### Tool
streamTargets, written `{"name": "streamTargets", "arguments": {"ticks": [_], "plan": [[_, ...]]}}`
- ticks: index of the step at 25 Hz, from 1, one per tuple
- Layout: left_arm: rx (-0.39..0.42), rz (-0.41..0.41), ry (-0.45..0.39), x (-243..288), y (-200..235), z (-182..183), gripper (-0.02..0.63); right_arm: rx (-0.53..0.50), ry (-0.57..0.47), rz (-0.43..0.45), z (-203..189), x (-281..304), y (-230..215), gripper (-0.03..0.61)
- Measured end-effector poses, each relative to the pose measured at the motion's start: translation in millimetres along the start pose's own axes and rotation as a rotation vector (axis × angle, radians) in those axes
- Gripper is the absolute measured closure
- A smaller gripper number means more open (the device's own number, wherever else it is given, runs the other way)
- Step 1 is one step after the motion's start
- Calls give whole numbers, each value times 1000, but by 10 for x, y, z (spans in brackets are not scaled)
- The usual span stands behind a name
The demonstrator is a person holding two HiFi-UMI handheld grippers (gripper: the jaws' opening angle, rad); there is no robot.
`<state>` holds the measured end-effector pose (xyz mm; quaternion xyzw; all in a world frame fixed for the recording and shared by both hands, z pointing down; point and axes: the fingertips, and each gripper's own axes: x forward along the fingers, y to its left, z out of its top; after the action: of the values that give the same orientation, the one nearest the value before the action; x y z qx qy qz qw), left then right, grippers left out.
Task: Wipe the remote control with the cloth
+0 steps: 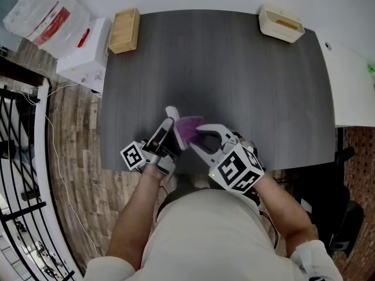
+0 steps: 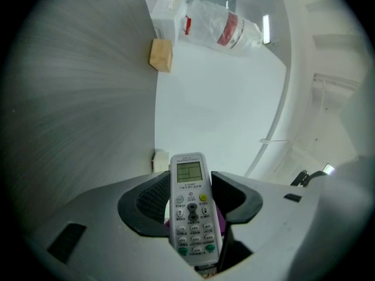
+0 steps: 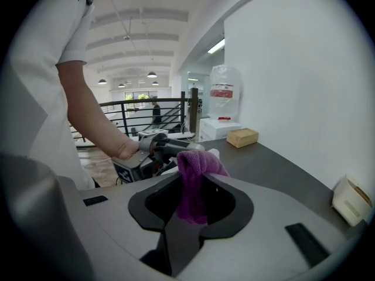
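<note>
The left gripper is clenched on the remote control. Its jaws press on the long side edges of the lower body, and the screen end juts out beyond them. The right gripper grasps the purple cloth, with a bunched fold rising above its jaws. In the head view both meet at the lower centre of the frame, over the near edge of the dark table. The cloth is just beside the remote's upper end. A sliver of purple shows behind the remote in the left gripper view, but contact cannot be confirmed.

The remote looks light and stiff, with a smooth plastic shell that is likely slippery and rubber buttons that give under pressure. The present hold low on its side edges suits it, leaving the face and screen free for wiping, and a moderate squeeze should be enough. The cloth is soft and limp and would drape if held by a corner. Pinched in a bunch, it offers a padded fold to rub with.

A wooden box stands at the table's upper left, its contents not visible. An open cream tray at the upper right holds something yellowish, too small to name. Off the table at the upper left are a white box and a clear plastic bag with red-printed contents.
</note>
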<state>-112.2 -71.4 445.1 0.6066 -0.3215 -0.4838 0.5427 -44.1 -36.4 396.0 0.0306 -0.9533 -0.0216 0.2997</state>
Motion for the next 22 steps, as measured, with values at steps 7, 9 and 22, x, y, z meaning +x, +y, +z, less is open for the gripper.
{"name": "streamTargets", "arguments": {"ticks": [7,9,22], "plan": [[15,37,-23,27,68,80,407,9,17,66,-102,43,319,471],[7,44,-13,24,107,52,407,26,22,63,-145,47,313,471],[-153,-49,116,74,106,-271,405,51,31,85,-193,41,213,471]]}}
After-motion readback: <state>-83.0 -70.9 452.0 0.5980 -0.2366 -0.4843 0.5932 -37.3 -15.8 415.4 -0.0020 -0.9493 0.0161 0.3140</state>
